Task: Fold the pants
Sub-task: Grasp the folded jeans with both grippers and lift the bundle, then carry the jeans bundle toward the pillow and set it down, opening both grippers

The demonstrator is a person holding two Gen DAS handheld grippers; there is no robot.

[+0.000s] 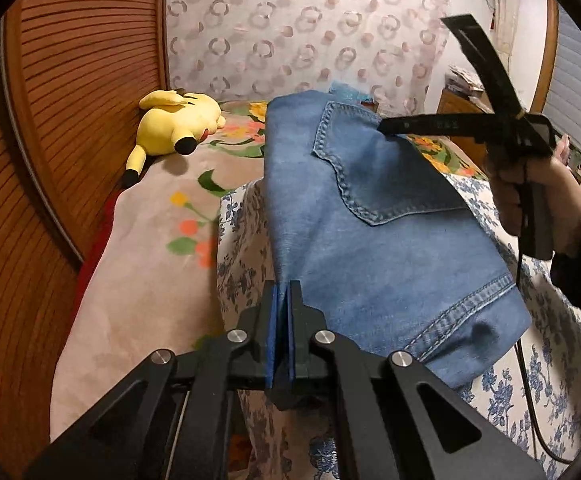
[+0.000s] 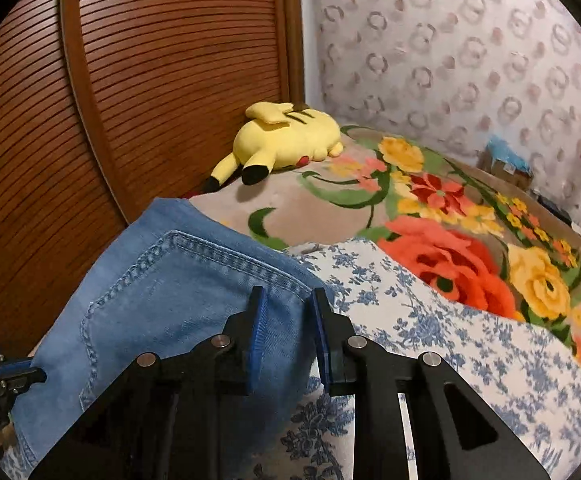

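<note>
Left to right: plush toy (image 1: 178, 126) by the headboard, then my left tongs (image 1: 283, 300) pinched tight on the near edge of the pants (image 1: 370, 240). They're light blue denim lying folded on the bed (image 1: 138, 280), back pocket up. My right tongs (image 2: 286, 312) sit part open at the far edge, gripping nothing. I'd guess one fold left, then smoothing.
</note>
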